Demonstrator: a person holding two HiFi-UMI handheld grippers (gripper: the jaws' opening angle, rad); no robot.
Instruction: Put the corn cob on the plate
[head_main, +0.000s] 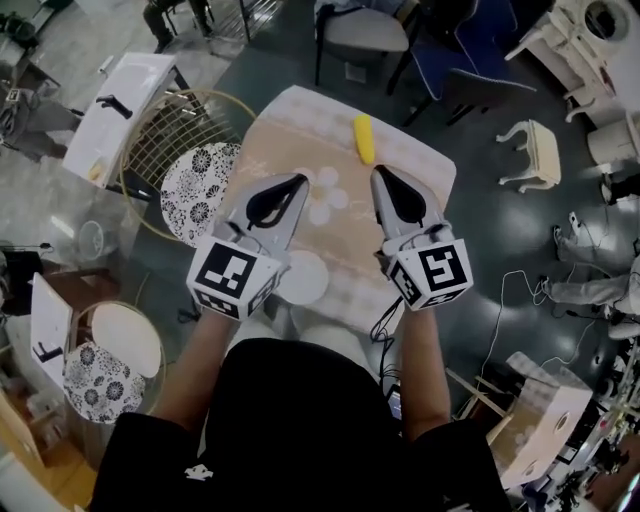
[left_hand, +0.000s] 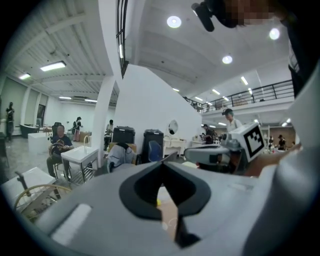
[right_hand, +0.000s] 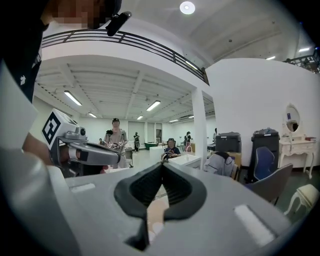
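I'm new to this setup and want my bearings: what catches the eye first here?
Two grey grippers with black-and-white marker cubes fill the middle of the head view: the left gripper and right gripper, side by side over a small table, both shut and empty. Beyond their tips lies a bright yellow corn cob at the table's far side; a white plate sits near the table's near edge.

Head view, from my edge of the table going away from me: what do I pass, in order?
white plate → corn cob → grey chair past the table's far edge.
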